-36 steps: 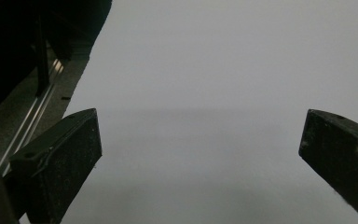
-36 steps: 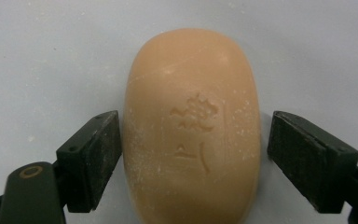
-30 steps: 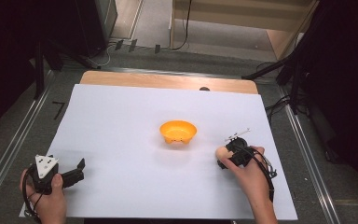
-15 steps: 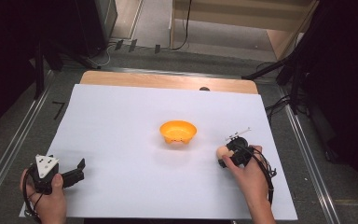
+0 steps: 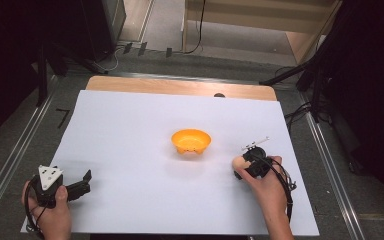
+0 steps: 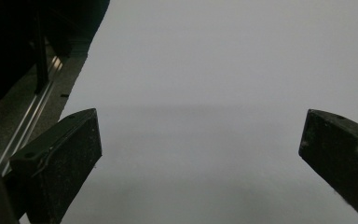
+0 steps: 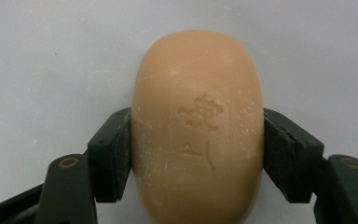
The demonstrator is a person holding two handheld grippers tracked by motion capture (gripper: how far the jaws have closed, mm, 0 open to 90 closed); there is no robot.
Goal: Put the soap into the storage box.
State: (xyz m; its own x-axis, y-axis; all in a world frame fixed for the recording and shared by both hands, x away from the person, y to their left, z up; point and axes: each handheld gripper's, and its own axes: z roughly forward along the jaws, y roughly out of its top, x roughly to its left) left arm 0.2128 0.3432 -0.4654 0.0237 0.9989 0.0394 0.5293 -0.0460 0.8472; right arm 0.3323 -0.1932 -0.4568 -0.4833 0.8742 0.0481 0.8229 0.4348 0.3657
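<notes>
Soap (image 7: 197, 126), a rounded tan bar with a stamped mark on its face, sits clamped between the 2 fingers (image 7: 109, 156) of our right gripper (image 5: 243, 165), pressed on both flanks, low over the white sheet (image 5: 130, 130); in the high view that soap (image 5: 238, 162) shows at the gripper's left tip, just right of and nearer to us than the orange bowl (image 5: 191, 141), close to it but apart; the bowl stands alone at about the middle of the sheet.

Our left gripper (image 5: 77, 186) lies at the sheet's near left corner, its grey 3-cornered plate (image 5: 49, 175) uppermost; its fingers (image 6: 60, 154) are spread wide with bare sheet between them and nothing held.

Edges: the sheet's left border runs just beside the left gripper, with a metal rail (image 5: 10, 165) along the grey floor beyond it; the right gripper is near the sheet's right border, where a second rail (image 5: 330, 165) runs; the far border stops short of a strip of bare wood of the bench (image 5: 180, 86); wide plain sheet lies between the 2 grippers and to the left of the bowl.

Surface and room: the sheet is smooth and matt; around the bench we see dark stands, cables on the floor and a pale wooden frame (image 5: 260, 20) at the back.
</notes>
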